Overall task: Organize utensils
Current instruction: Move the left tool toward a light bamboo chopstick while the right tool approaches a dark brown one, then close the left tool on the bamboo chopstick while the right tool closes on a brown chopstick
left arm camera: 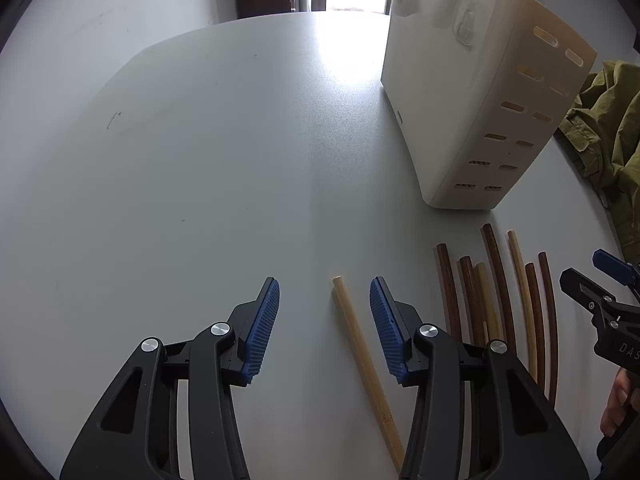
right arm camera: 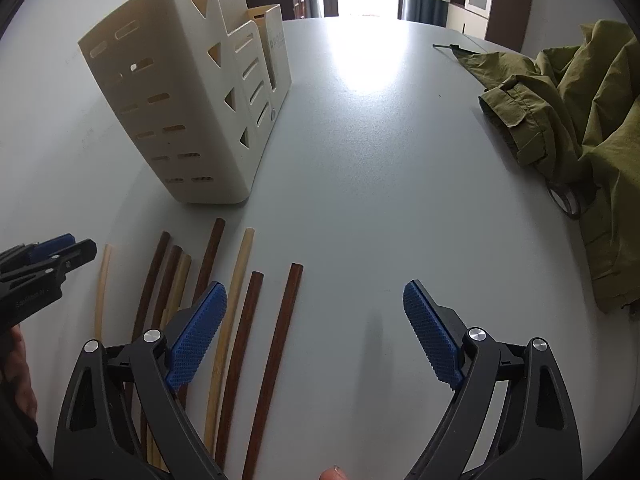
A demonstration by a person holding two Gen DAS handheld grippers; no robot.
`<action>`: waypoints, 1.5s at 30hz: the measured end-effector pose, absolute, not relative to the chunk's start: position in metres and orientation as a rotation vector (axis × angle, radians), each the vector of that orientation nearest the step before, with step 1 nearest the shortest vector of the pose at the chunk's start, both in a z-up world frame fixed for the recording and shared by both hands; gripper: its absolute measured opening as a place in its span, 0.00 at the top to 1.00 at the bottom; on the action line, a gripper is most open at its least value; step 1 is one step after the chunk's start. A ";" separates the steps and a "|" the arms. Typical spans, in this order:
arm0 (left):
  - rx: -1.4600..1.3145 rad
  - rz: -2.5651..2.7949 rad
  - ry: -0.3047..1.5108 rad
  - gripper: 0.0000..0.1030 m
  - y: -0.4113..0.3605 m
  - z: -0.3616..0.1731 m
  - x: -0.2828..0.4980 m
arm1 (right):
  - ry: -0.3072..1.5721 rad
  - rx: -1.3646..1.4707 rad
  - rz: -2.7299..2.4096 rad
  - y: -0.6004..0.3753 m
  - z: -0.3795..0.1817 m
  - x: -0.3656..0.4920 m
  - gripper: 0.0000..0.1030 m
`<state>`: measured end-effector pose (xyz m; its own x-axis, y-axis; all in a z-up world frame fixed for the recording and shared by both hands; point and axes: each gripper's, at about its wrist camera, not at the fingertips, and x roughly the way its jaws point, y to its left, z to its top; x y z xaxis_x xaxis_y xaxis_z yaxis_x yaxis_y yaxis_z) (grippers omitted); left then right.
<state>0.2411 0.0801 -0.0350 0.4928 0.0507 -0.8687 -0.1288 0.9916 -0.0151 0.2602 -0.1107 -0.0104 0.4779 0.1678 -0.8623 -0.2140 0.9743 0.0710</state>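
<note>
A cream slotted utensil holder (left arm camera: pixel 460 92) stands on the grey table; it also shows in the right wrist view (right arm camera: pixel 188 96). Several light and dark wooden chopsticks (left arm camera: pixel 496 292) lie in a row in front of it, also in the right wrist view (right arm camera: pixel 224 304). One light chopstick (left arm camera: pixel 362 356) lies apart, between the fingers of my left gripper (left arm camera: pixel 324 300), which is open and empty above it. My right gripper (right arm camera: pixel 316 312) is open and empty, its left finger over the chopstick row. Each gripper shows at the edge of the other's view.
An olive green jacket (right arm camera: pixel 576 128) lies crumpled on the table's right side, also in the left wrist view (left arm camera: pixel 608 132). The grey table (right arm camera: pixel 380 160) stretches back to a bright doorway.
</note>
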 end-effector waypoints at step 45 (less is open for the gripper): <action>-0.032 0.004 1.035 0.94 0.039 -0.033 0.246 | 1.156 0.012 0.285 -0.106 -0.030 0.298 0.92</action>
